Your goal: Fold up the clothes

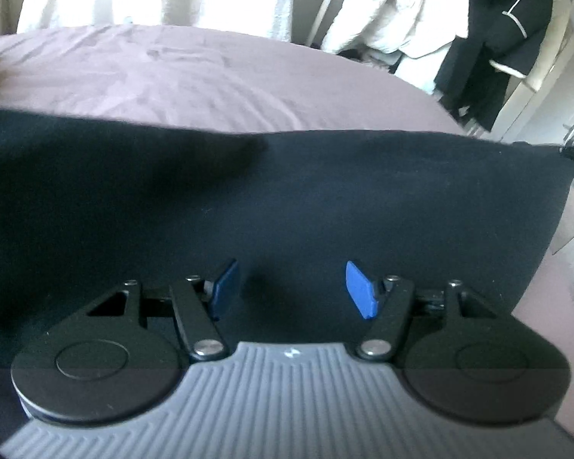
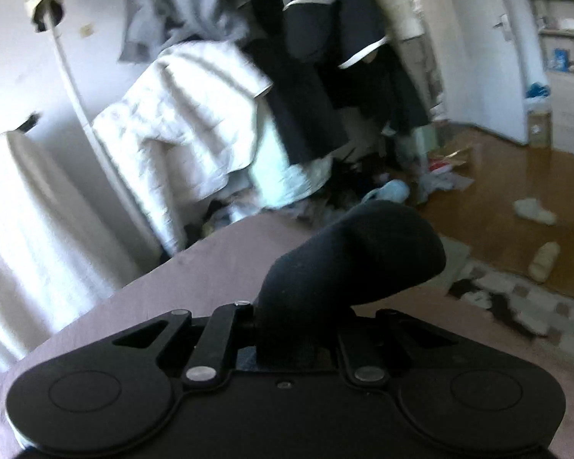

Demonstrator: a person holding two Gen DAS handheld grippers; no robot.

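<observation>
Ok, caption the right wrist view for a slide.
Right gripper shut on a bunched fold of black garment above the mauve bedsheet.

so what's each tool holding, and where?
Right tool: shut on a bunched fold of the dark garment. Left tool: open over the cloth, holding nothing.

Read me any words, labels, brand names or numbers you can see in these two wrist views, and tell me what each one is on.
No readable text in either view.
Small white mark on the left gripper's grey ribbed body: a logo-like shape, too small and blurred to read.
Blue box on a distant shelf: any print is too blurred to read.
Black garment: no print or label visible.
</observation>
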